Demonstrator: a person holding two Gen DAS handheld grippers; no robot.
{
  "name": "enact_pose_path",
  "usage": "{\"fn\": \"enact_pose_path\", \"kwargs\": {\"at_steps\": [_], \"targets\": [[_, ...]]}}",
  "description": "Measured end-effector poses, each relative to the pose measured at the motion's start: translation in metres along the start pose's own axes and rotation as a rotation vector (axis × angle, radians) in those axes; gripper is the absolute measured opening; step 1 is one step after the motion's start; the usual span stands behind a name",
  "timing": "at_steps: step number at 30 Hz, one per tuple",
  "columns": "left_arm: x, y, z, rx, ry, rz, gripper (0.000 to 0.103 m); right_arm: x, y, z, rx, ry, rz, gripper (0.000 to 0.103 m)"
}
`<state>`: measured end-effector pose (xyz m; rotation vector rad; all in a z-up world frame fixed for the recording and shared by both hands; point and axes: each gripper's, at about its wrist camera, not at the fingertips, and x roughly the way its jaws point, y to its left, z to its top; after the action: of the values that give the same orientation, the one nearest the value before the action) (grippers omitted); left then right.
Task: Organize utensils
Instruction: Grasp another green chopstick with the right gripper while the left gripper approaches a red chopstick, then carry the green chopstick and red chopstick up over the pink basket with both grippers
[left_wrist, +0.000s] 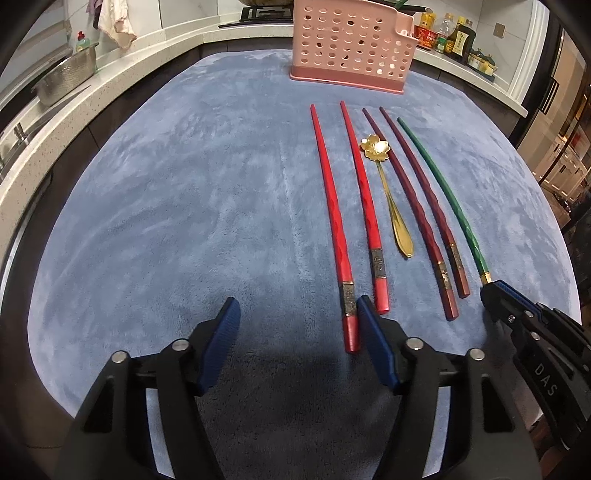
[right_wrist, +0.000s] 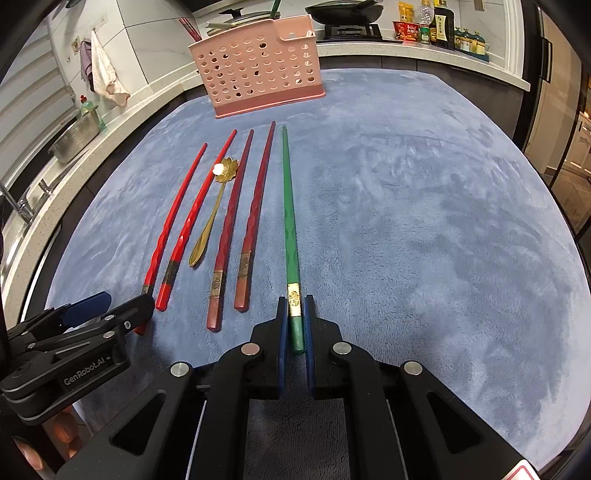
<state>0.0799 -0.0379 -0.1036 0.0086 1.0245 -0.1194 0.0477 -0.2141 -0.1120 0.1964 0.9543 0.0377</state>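
Right wrist view: right gripper fingers clamped on the green chopstick, lying on the blue worktop, tip toward twelve o'clock. Left gripper fingers apart, straddling the red chopstick. Pink basket stands farthest.

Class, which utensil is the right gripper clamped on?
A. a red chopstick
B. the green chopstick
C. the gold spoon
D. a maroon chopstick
B: the right gripper has its pads closed on the end of the green chopstick, which lies apart from the others.
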Motion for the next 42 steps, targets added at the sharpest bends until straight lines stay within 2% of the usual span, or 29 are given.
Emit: {"fn": "enact_pose_path", "kwargs": {"at_steps": [4, 7, 9, 17, 24, 31, 42], "targets": [[-0.001, 0.001, 0.001, 0.003, -0.009, -0.003, 0.041, 0.000, 0.000, 0.000, 0.000, 0.000, -0.001, 0.007], [-0.003, 0.002, 0.002, 0.002, -0.013, -0.024, 0.016, 0.000, 0.000, -0.001, 0.001, 0.000, 0.002, 0.007], [-0.003, 0.002, 0.002, 0.005, -0.013, -0.036, 0.010, -0.001, 0.000, -0.001, 0.001, 0.000, 0.003, 0.007], [-0.010, 0.005, 0.004, -0.007, -0.022, -0.060, 0.008, -0.011, -0.002, -0.001, 0.012, -0.013, 0.014, 0.007], [-0.036, 0.012, 0.021, -0.035, -0.075, -0.084, 0.008, -0.033, -0.004, 0.013, 0.035, -0.062, 0.034, 0.007], [-0.068, 0.017, 0.054, -0.053, -0.159, -0.107, 0.007, -0.066, -0.008, 0.047, 0.076, -0.139, 0.070, 0.007], [-0.111, 0.026, 0.122, -0.058, -0.288, -0.095, 0.007, -0.113, -0.015, 0.115, 0.083, -0.283, 0.084, 0.007]]}}
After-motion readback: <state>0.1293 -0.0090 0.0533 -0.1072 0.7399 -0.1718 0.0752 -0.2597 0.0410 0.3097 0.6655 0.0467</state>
